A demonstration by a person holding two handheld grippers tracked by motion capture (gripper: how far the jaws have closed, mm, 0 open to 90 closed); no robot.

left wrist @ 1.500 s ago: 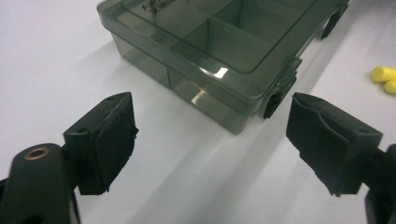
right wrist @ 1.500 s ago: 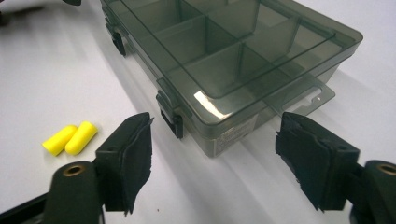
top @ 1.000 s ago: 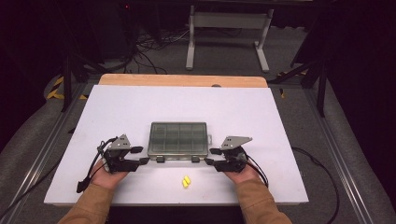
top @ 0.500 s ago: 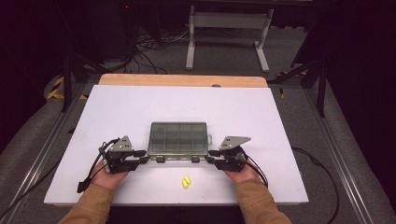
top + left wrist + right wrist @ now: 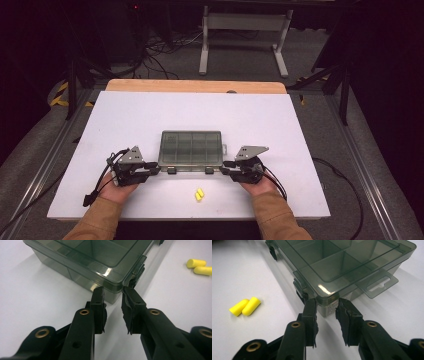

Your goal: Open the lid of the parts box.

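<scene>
A smoky clear compartment box (image 5: 190, 147) lies lid-down-closed on the white table (image 5: 150, 115), with two black latches on its near side. My left gripper (image 5: 156, 170) is at its near left corner. In the left gripper view the jaws have just been closing, and my left gripper (image 5: 113, 291) pinches that corner of the box (image 5: 105, 255). My right gripper (image 5: 223, 167) is at the near right corner; its jaws have also closed in. In the right gripper view my right gripper (image 5: 326, 302) presses on the corner of the box (image 5: 342, 262). Two yellow earplugs (image 5: 199, 195) lie in front.
The earplugs (image 5: 198, 266) (image 5: 245, 306) lie side by side between my hands, near the table's front edge. A hang tab (image 5: 377, 283) sticks out of the box's right end. A wooden strip (image 5: 195, 86) borders the table's far edge, with a metal stand (image 5: 245, 30) and cables beyond.
Both pairs of jaws have narrowed onto the box's near corners. The hands, the box and the earplugs have kept their places.
</scene>
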